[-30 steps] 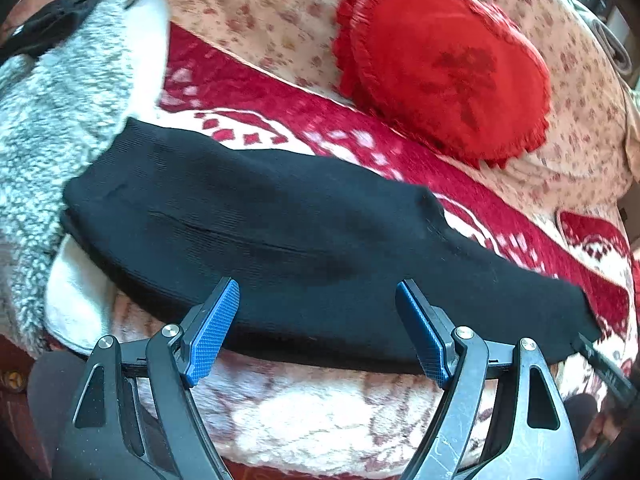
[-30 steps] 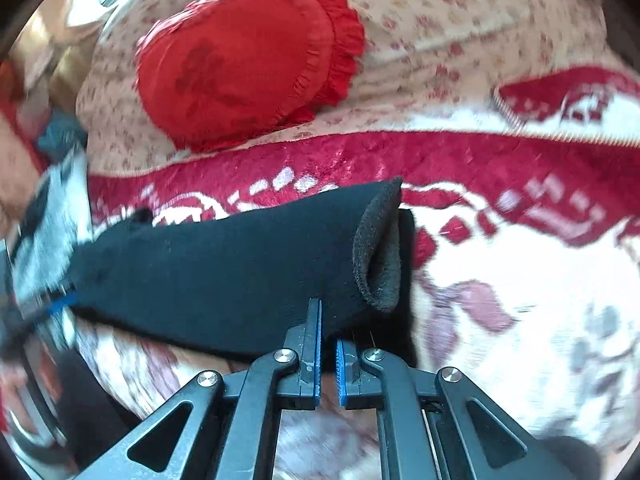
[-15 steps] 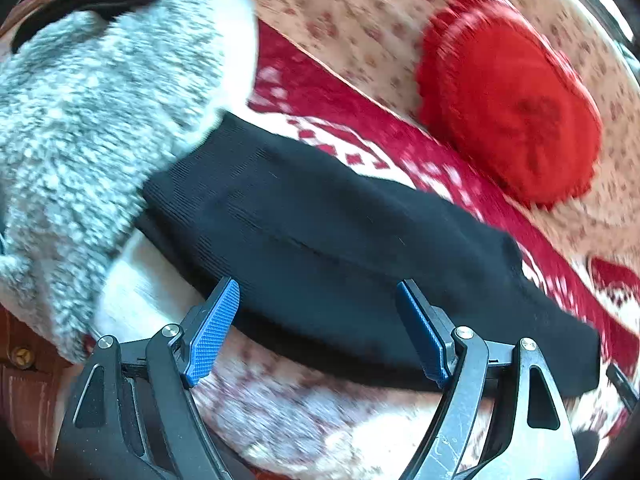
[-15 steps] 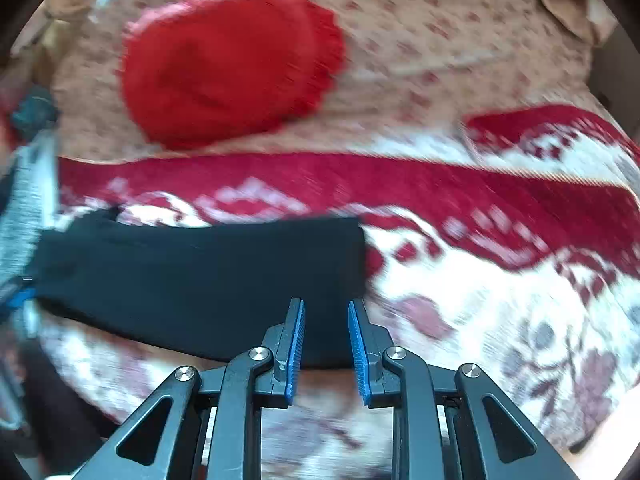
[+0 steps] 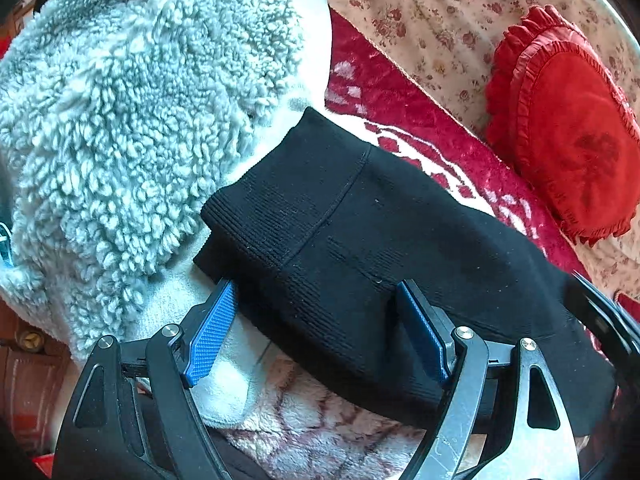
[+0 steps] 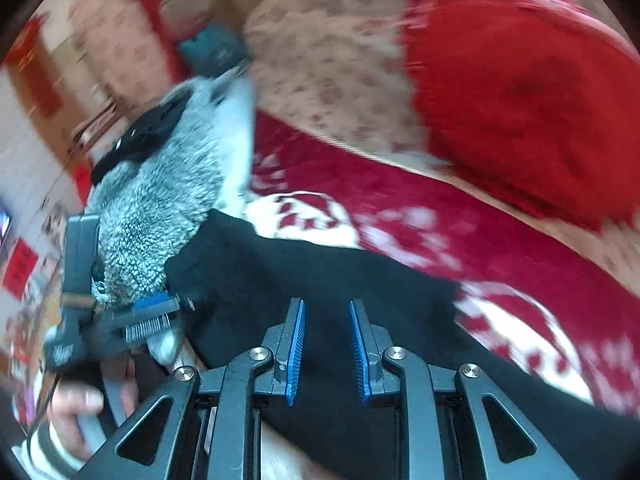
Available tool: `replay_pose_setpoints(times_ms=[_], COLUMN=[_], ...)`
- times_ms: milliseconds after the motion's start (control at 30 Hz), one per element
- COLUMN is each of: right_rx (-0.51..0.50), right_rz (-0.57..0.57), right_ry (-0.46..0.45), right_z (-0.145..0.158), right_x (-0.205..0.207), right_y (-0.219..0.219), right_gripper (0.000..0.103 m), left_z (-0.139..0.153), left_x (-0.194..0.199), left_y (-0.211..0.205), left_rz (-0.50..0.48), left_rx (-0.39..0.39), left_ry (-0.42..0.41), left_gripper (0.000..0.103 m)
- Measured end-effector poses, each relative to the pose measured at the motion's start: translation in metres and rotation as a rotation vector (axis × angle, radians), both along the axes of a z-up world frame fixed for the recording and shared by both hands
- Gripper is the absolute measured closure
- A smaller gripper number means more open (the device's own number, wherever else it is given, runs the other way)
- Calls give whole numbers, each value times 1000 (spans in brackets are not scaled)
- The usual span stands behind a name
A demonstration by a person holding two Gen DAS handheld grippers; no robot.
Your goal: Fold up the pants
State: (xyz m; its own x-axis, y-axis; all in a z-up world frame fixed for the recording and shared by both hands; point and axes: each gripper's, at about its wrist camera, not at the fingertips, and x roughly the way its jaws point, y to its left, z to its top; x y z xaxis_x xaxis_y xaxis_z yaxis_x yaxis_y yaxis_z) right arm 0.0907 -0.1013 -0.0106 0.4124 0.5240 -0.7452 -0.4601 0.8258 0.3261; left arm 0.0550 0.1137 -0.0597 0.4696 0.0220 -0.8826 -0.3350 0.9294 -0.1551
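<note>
Black knit pants [image 5: 360, 232] lie flat across the red and white blanket [image 5: 380, 92], their ribbed waistband toward the grey fleece. My left gripper [image 5: 316, 300] is open, its blue pads on either side of the near waistband corner, with fabric between the jaws. My right gripper [image 6: 326, 312] is open a little and hovers over the middle of the pants [image 6: 320, 276], holding nothing. The left gripper also shows in the right wrist view [image 6: 156, 312], at the waistband end.
A fluffy grey fleece garment [image 5: 132, 112] lies at the left, against the waistband. A red heart-shaped cushion [image 5: 568, 136] leans on the floral sofa back [image 5: 420, 12]. A white fluffy cloth [image 5: 224, 360] lies under the near edge of the pants.
My left gripper moved in to the waistband corner, fabric now between its jaws. My right gripper let go of the leg end, opened, and swung left over the pants.
</note>
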Motion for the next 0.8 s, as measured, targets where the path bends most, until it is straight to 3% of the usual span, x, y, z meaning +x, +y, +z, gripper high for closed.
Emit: replay_pose_setpoints(times_ms=[167,233,333,500,633,800], right_rx=[-156,-170,-156,-137,-150,-189], right_rz=[27,-15,-51,-25,-3,3], right_ry=[-2,-30,-2,4,-42,-35], right_z=[-33,-38,-38,-20,-4,-11], right_x=[32,45,54,33,-2,-34], right_y=[53,52,41,25,4,-16], right_gripper=[82,82,82,82,82,82], left_z=[-8,-11,-11,-3,7,19], left_x=[4,5,6,1,-7,-17], left_y=[2,4,3,1,-3,-19], left_rz=[0,5,8,12,11,-22], left_rx=[0,-14,-12,-2,-15,9], left_ry=[3,2,2,-8,-25,-46], left_gripper=[17,16,15,15,15,15])
